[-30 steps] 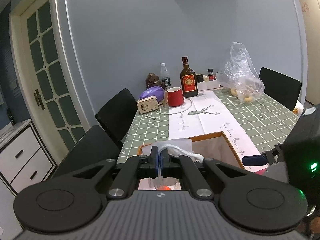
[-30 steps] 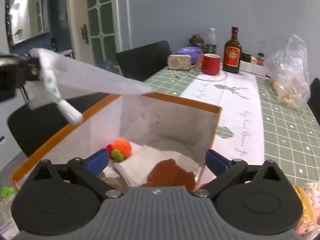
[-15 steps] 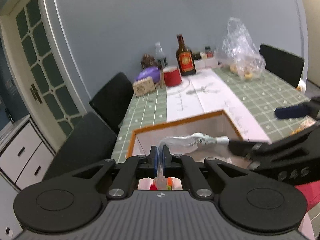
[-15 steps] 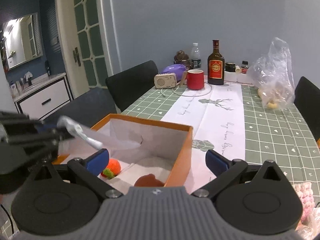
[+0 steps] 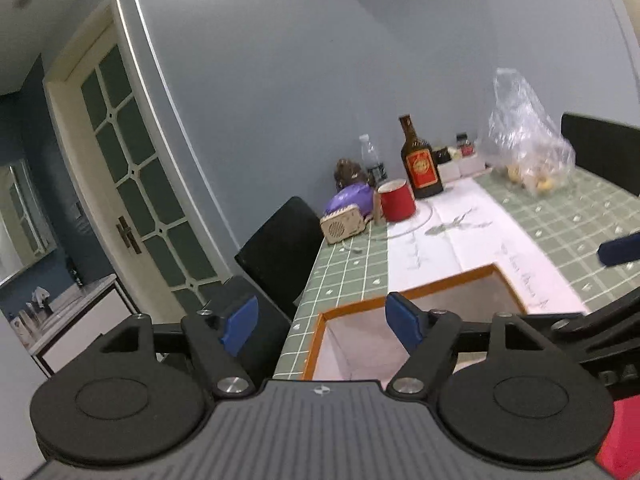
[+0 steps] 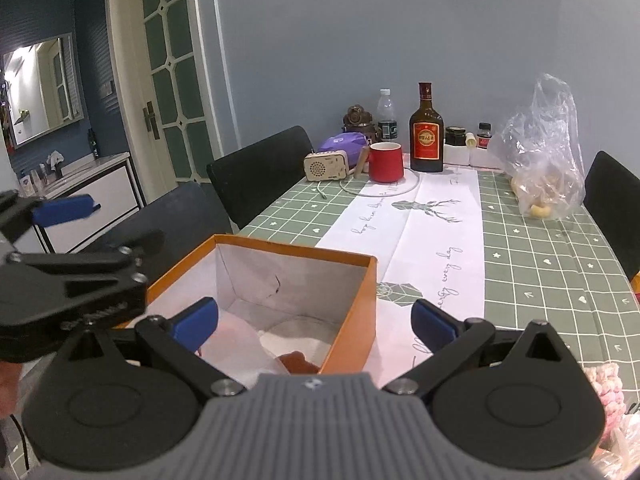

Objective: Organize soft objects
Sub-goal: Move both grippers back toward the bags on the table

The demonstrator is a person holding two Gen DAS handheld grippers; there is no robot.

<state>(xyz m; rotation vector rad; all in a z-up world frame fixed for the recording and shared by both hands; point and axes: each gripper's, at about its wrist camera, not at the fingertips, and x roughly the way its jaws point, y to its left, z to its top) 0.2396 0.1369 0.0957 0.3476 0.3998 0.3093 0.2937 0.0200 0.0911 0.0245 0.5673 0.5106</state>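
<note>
Two grippers are hanging over the near end of the orange box [image 6: 352, 300] right now, and neither one is carrying anything. The left gripper [image 5: 320, 322] has its jaws swinging apart this very moment, with nothing between the blue pads; through the gap you just see the box's near-left corner. The right gripper [image 6: 314, 320] is spread wide and empty too, pointing down into the box.

Soft stuff already in the box: a clear plastic bag [image 6: 240, 340] slumped against the near wall, a white folded cloth [image 6: 292, 338] on the floor of the box, and a brown plush thing [image 6: 298, 362] at the near edge, partly hidden by the right gripper's body.

What's left sits outside the box, off its right side: a pink knitted item [image 6: 604, 384] at the edge of the right wrist view, only partly visible, so I can't tell its long axis. My guess is that's next, and the right gripper is clearly the closer one. It'd have to swing away from the box toward that side, since the pink thing lies well off its jaw line.
</note>
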